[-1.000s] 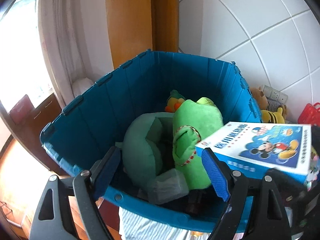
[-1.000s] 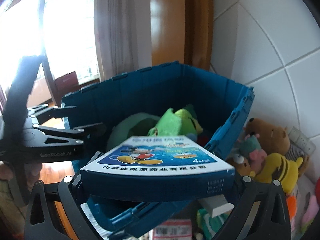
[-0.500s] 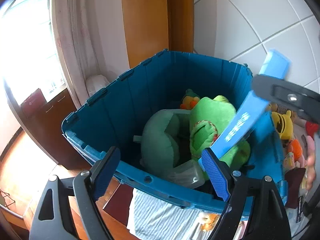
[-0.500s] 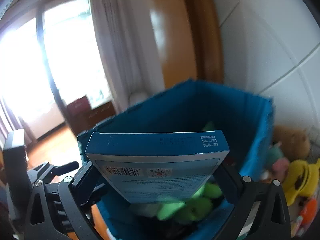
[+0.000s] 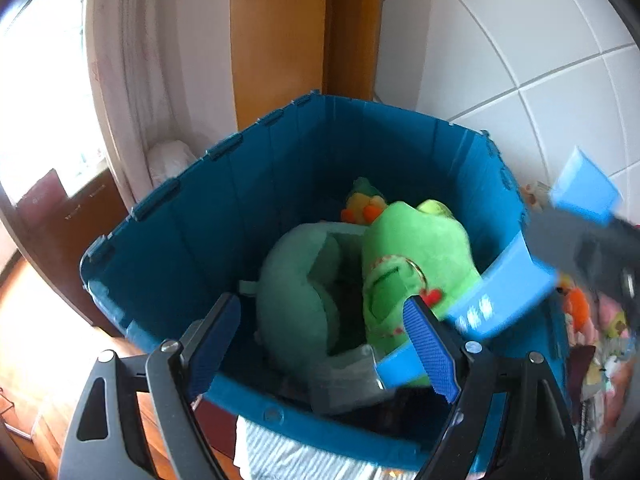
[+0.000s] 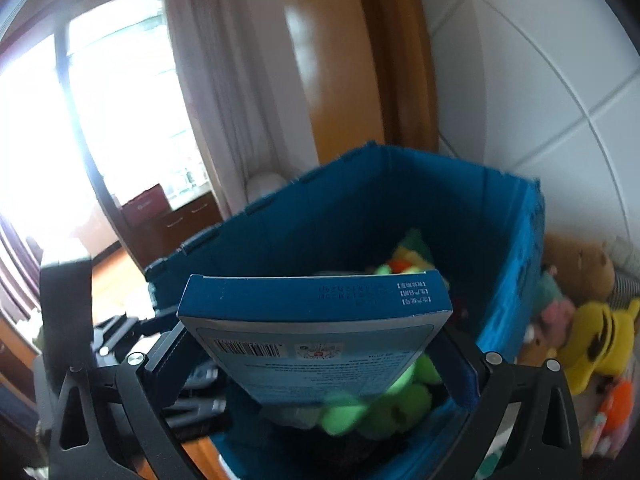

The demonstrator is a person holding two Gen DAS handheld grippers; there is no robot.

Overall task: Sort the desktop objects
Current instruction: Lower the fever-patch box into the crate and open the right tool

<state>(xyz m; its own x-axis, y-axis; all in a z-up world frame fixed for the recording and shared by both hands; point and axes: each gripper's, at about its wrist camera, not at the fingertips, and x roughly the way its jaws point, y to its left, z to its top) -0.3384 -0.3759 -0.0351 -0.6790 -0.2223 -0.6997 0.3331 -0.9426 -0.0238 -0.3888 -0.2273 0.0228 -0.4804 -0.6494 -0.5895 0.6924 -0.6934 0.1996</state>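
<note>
A blue medicine box (image 6: 316, 336) with a barcode is held between the fingers of my right gripper (image 6: 320, 364), tilted downward over the blue plastic crate (image 6: 404, 204). In the left wrist view the same box (image 5: 492, 300) hangs over the crate's right side (image 5: 200, 248), with the right gripper (image 5: 584, 220) above it. My left gripper (image 5: 324, 348) is open and empty at the crate's near rim. Inside lie a bright green plush (image 5: 408, 256) and a pale green neck pillow (image 5: 296, 292).
Plush toys, a yellow one (image 6: 596, 344) and a brown bear (image 6: 576, 260), are piled right of the crate against the white tiled wall. A striped cloth (image 5: 288, 456) lies under the crate's near edge. A curtain (image 5: 132, 60) and wooden frame stand behind.
My right gripper has tipped the blue box from flat to steeply downward and moved it lower over the crate's inside. My left gripper has drawn back a little, still open.
</note>
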